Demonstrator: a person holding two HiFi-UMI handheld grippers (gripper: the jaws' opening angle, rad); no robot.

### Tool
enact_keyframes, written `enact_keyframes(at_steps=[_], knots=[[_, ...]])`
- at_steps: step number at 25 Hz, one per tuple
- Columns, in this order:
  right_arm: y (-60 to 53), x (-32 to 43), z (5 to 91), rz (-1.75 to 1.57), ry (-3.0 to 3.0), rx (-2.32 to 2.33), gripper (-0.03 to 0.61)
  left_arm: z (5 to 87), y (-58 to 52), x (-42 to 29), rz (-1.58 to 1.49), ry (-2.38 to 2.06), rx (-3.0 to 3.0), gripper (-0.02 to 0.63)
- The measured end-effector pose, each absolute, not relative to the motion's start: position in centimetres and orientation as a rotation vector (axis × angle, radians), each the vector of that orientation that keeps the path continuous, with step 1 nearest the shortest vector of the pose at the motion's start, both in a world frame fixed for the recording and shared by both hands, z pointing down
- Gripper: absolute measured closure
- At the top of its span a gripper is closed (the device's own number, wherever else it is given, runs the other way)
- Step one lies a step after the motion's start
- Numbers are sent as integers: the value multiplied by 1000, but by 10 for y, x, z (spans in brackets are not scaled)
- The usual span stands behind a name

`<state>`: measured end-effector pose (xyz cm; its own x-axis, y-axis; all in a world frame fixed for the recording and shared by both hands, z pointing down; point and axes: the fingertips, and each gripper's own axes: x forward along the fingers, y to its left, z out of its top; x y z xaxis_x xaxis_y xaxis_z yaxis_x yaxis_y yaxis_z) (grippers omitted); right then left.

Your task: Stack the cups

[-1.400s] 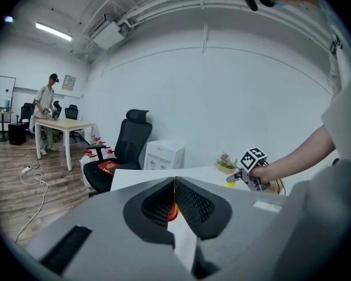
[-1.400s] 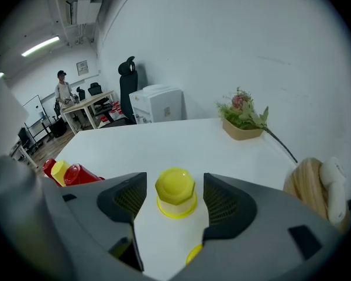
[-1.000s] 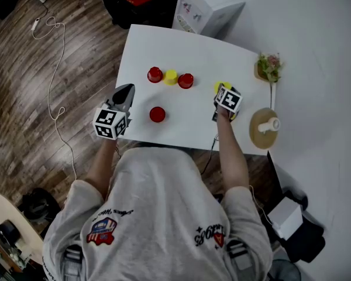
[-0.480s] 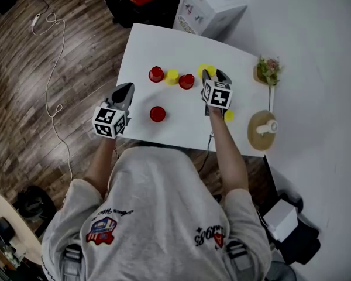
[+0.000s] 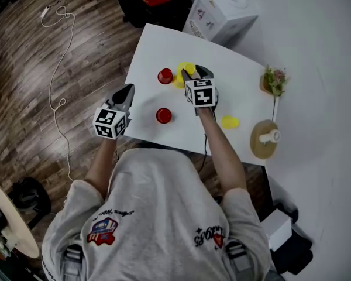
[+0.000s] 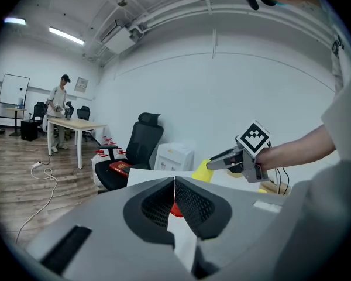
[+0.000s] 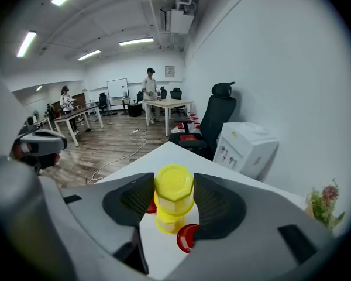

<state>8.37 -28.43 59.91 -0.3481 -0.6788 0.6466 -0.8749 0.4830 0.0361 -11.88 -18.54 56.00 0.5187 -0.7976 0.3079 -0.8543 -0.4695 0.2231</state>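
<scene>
— Grey left gripper, well left of the lower yellow cup: jaws pressed together, empty. A red cup peeks out behind them.
— And nearer that cup?
— Another red cup just left, half hidden by a jaw. The right gripper pinches an upturned yellow cup over it; touching or not, I can't tell. A third red cup sits just right, partly covered.
</scene>
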Motion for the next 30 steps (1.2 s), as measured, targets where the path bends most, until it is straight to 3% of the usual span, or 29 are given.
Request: enact_keyframes(at_steps=[11,18,21,30], knots=[[-271,34,628,434,-2111,1100,362,567,-179,-153,222,-1432,2358,607],[-279,33,633,435,-2120,1118,357,571,-182,-159,222,-1429,2350,607],[-282,36,629,422,-2135,1162,310,571,-186,-156,220,-1420,2354,607],[-275,61,602,444,-2191,1306,304,570,-195,-131,228,-1338,2401,607]])
